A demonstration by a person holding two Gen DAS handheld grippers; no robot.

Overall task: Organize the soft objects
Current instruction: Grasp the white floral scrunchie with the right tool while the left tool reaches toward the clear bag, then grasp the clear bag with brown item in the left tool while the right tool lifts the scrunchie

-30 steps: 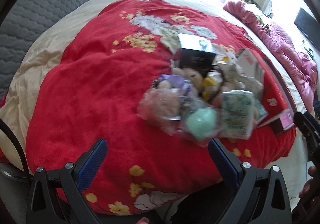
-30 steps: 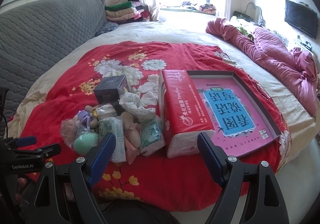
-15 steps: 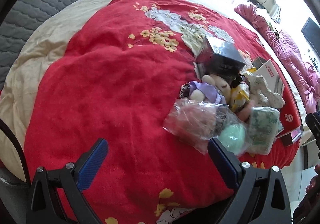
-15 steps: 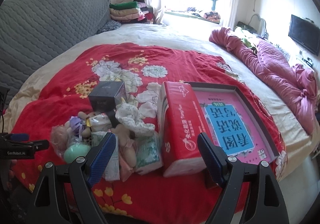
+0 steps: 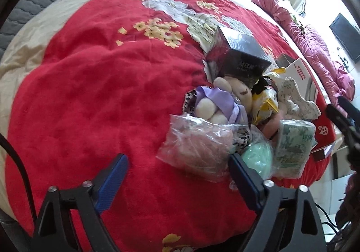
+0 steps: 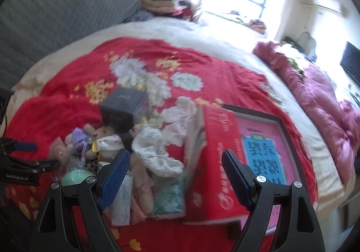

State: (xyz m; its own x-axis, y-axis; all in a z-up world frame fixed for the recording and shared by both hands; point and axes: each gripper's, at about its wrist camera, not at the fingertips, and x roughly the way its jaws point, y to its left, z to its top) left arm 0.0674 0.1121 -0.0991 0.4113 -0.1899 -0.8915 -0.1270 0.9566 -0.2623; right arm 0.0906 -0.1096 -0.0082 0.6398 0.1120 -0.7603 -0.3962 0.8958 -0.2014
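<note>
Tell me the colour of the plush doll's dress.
Pale purple; the plush doll's dress shows best in the left wrist view.

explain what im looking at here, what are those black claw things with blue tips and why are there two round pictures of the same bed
There is no robot arm. A person holds a two-finger gripper in each hand, and each gripper carries a fisheye camera looking forward along its fingers, so the pictures come out round.

One picture is from the left gripper, the other from the right gripper. The blue strips are the finger pads.

On the red floral blanket lies a pile: a clear plastic bag with something pink inside, a mint green ball, a plush toy in purple, a dark box, tissue packs, a large red tissue package and a pink book.

Neither gripper holds anything. The left jaws have just been closing a little beside the bag, with only blanket between them.
</note>
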